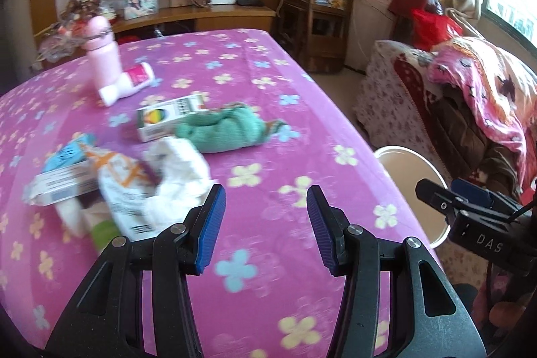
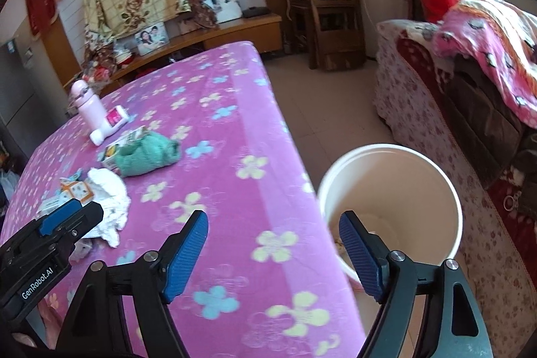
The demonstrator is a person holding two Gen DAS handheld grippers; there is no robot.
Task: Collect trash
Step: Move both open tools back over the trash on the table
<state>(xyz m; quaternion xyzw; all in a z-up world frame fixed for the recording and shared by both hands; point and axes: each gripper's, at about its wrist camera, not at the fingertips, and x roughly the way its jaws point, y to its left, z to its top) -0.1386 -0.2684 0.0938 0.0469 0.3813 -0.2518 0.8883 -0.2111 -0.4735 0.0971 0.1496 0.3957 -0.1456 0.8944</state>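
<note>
A pile of trash lies on the pink flowered tablecloth [image 1: 268,156]: a crumpled white tissue [image 1: 178,166], a printed wrapper [image 1: 124,190], a flat carton [image 1: 63,183] and a small box [image 1: 167,119]. My left gripper [image 1: 266,207] is open and empty, just right of the tissue. My right gripper [image 2: 273,234] is open and empty over the table's right edge, beside a white bucket [image 2: 389,190] on the floor. The tissue [image 2: 107,193] and the left gripper [image 2: 60,223] also show in the right wrist view.
A green cloth [image 1: 221,130], a pink bottle [image 1: 100,56] and a white tube [image 1: 131,83] lie further back on the table. A covered sofa [image 2: 453,130] with blankets stands right of the bucket. A wooden chair [image 2: 329,9] and a low shelf [image 1: 201,15] are behind.
</note>
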